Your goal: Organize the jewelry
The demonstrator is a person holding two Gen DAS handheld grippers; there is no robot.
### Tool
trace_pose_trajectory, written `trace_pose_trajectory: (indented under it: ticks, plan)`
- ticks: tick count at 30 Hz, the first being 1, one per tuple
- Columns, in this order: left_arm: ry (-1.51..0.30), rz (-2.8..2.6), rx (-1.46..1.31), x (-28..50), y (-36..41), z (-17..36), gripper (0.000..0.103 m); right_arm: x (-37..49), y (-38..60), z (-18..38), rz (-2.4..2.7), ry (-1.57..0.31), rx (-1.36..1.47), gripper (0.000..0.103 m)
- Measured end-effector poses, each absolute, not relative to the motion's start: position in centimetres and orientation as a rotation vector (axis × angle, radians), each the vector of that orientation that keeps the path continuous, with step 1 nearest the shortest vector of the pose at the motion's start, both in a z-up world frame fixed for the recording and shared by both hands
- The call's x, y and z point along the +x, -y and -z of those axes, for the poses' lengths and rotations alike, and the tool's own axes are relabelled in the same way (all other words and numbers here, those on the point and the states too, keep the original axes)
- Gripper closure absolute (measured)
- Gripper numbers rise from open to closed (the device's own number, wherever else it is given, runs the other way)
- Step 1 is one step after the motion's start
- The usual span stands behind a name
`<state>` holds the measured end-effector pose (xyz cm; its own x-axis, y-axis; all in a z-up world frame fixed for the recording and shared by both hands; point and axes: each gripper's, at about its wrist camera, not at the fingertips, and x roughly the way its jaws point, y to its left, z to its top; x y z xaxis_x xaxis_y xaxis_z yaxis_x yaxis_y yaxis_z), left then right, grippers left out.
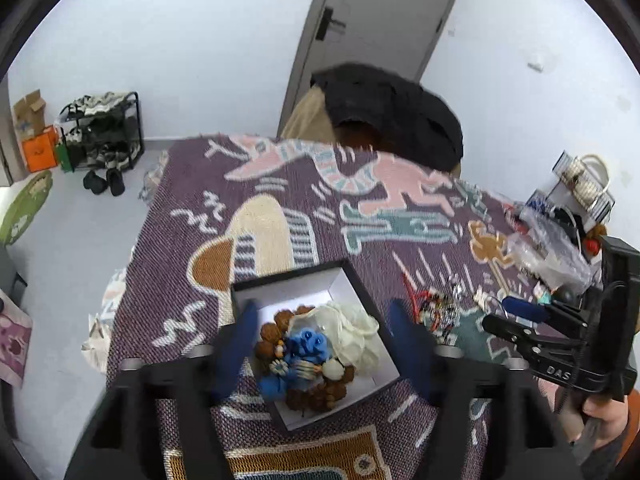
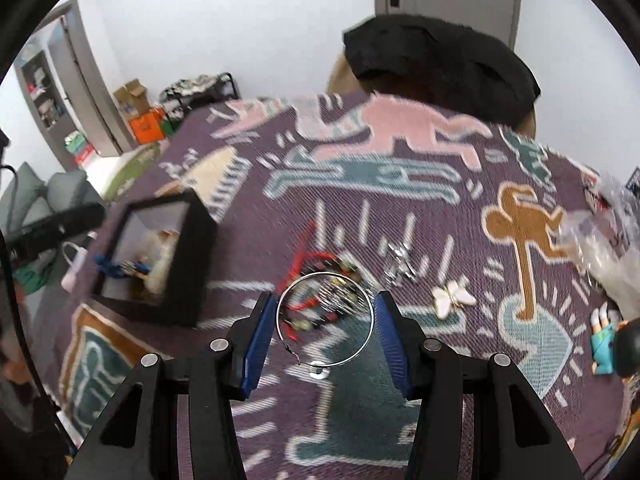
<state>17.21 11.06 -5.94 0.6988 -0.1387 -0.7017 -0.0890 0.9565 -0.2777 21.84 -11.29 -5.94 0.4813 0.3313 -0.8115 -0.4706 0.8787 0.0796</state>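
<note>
Two grippers worked over the patterned cloth (image 2: pixel 400 400). The right gripper (image 2: pixel 325 322) had its blue pads closed on a thin silver hoop earring (image 2: pixel 325 280), one pad against each side of the ring, so the hoop was carried across its width, apparently the only steady hold on something so thin. It pointed steeply down above the loose pile of red-corded beads (image 2: pixel 320 300) still lying on the cloth, with a white butterfly brooch (image 2: pixel 452 298) and a small silver piece (image 2: pixel 400 266) just to the right.

The black box (image 1: pixel 344 276) sat to the left of that pile, already holding brown beads, a blue knitted flower and a cream fabric piece. The left gripper (image 1: pixel 324 340) hovered over the box with its jaws wide apart and nothing between the pads, tilted down at the contents; I judge it had let something go there. In the left wrist view the right gripper showed at the far right, a hand (image 1: pixel 604 416) around its handle. The hoop probably belonged in the box next.
</note>
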Motion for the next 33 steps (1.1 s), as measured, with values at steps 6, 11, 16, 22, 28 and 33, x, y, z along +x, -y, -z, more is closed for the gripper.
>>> trace_pose_trajectory:
  ticks: [6,11,16,22,28,33]
  plan:
    - [-0.781,0.009,-0.307,16.3,-12.4,5.7,0.026,20.8,8.7,3.7,-0.561,-0.909,-0.149,0.052]
    - [-0.780,-0.017,-0.330,15.6,-14.1,6.1,0.026,20.5,6.2,3.1,-0.612,-0.903,-0.151,0.052]
    - [-0.777,-0.049,-0.339,14.9,-15.6,6.4,0.026,20.2,3.5,3.0,-0.650,-0.907,-0.164,0.052]
    - [-0.765,-0.095,-0.369,14.0,-17.6,6.8,0.026,20.1,0.6,2.9,-0.692,-0.909,-0.173,0.052]
    - [-0.767,-0.099,-0.405,13.5,-18.7,7.3,0.026,19.7,-1.6,2.6,-0.744,-0.876,-0.183,0.051]
    - [-0.759,-0.095,-0.394,13.1,-18.8,7.0,0.026,19.3,-1.8,3.1,-0.748,-0.885,-0.219,0.035]
